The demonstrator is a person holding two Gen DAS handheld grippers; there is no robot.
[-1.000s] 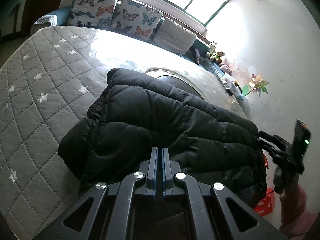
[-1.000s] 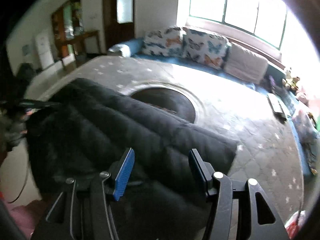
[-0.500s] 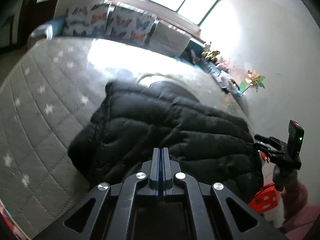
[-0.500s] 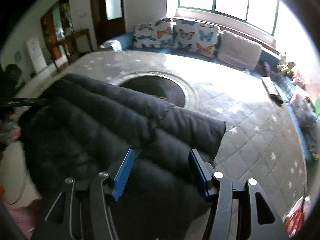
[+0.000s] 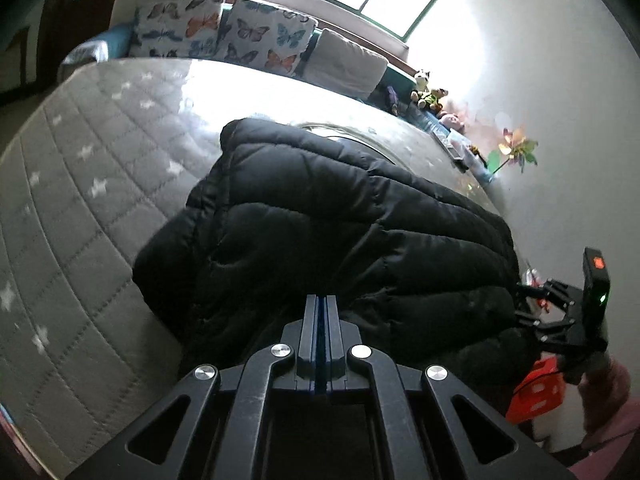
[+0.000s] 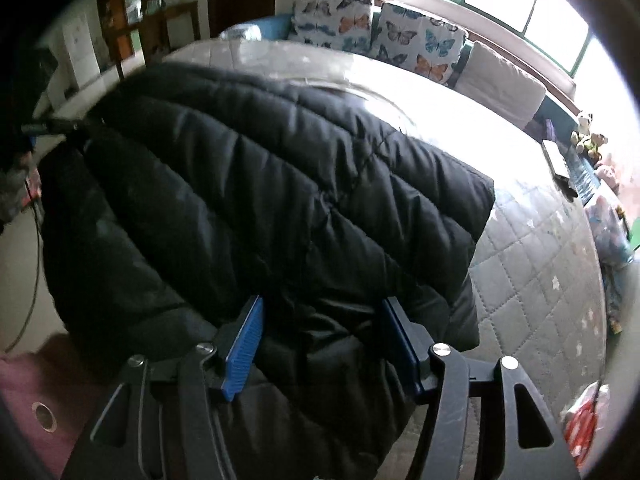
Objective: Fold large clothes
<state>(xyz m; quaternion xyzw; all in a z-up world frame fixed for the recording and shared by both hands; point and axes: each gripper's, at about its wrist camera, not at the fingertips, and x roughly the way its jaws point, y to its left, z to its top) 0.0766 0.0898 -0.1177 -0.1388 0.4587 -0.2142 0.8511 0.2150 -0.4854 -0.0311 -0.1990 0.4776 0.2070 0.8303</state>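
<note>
Puffy black quilted jacket [image 5: 328,224] (perhaps nylon) on star-stitched grey mattress [image 5: 80,184]

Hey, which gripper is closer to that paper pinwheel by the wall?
The right. In the left wrist view the right gripper sits at the black puffer jacket's wall-side end, below the pinwheel; the left gripper, fingers shut, is further along the near edge.

We see the jacket [image 5: 340,232] lying on the mattress [image 5: 80,208] near its front edge, with the pillows [image 5: 224,36] lined up behind it.
</note>
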